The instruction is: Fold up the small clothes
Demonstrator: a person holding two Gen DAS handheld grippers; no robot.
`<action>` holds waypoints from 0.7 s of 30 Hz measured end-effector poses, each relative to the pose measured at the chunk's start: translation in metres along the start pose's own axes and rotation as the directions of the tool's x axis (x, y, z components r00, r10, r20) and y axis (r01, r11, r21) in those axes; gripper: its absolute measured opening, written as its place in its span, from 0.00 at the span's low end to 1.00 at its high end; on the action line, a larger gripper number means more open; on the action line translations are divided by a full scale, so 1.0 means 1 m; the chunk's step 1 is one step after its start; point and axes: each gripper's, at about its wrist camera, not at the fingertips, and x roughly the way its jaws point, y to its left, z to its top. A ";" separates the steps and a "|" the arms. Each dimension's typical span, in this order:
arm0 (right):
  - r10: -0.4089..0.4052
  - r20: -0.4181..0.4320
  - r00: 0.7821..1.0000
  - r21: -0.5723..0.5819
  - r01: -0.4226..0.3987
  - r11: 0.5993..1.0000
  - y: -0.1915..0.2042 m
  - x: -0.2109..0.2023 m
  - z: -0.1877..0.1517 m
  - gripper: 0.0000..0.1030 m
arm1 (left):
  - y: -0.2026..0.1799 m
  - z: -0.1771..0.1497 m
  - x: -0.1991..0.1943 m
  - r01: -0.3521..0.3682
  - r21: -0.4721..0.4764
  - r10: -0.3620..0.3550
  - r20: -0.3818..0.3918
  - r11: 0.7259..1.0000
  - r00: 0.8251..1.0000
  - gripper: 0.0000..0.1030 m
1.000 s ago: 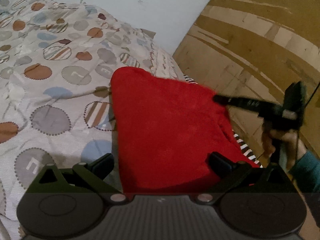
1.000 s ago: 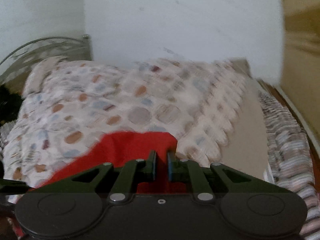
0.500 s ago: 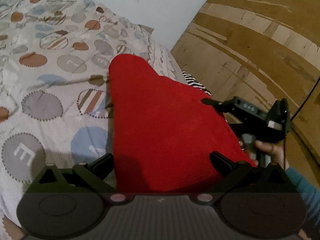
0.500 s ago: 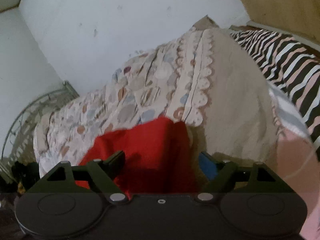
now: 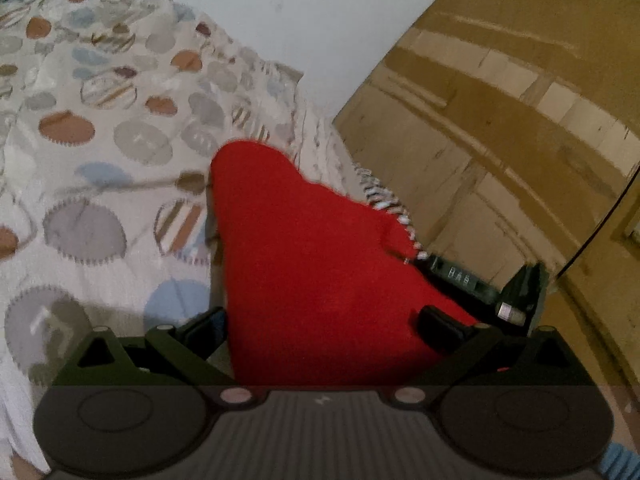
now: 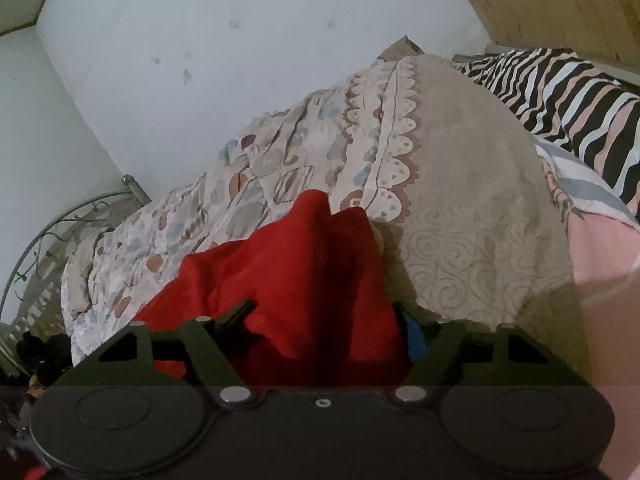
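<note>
A small red garment (image 5: 316, 264) lies on the patterned bedspread (image 5: 100, 168), folded into a rough triangle with its tip pointing away. My left gripper (image 5: 324, 320) is open, its fingers spread on either side of the garment's near edge. My right gripper (image 6: 324, 312) is open too, with bunched red cloth (image 6: 304, 272) between its spread fingers. The right gripper's body (image 5: 480, 284) shows in the left wrist view at the garment's right edge.
The bed's right edge has a zebra-striped sheet (image 6: 560, 96) and a beige swirl-patterned cover (image 6: 460, 200). A wooden wall (image 5: 500, 120) stands right of the bed. A metal bed frame (image 6: 60, 232) is at the far left. White wall behind.
My right gripper opened and let go of the red cloth, then dropped lower at the garment's right edge. My left gripper stayed open.
</note>
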 end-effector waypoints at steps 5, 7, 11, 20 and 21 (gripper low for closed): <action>-0.008 -0.017 1.000 0.018 0.008 1.000 0.002 -0.001 0.003 0.66 | 0.010 0.007 0.016 0.039 -0.044 -0.041 -0.050 0.998 0.998 1.00; -0.003 -0.023 1.000 0.042 0.004 0.999 -0.001 0.000 0.004 0.66 | 0.016 0.004 0.025 0.058 -0.085 -0.066 -0.086 0.995 0.994 1.00; 0.008 -0.022 1.000 0.066 -0.007 0.998 -0.005 0.001 0.002 0.68 | 0.021 -0.001 0.032 0.078 -0.113 -0.091 -0.107 0.991 0.990 1.00; 0.011 -0.020 1.000 0.094 -0.009 0.996 -0.006 0.000 0.001 0.69 | 0.022 0.000 0.034 0.084 -0.117 -0.098 -0.121 0.990 0.988 1.00; 0.008 -0.021 1.000 0.094 -0.006 0.996 -0.005 0.000 0.000 0.69 | 0.022 0.000 0.034 0.084 -0.118 -0.099 -0.121 0.989 0.988 1.00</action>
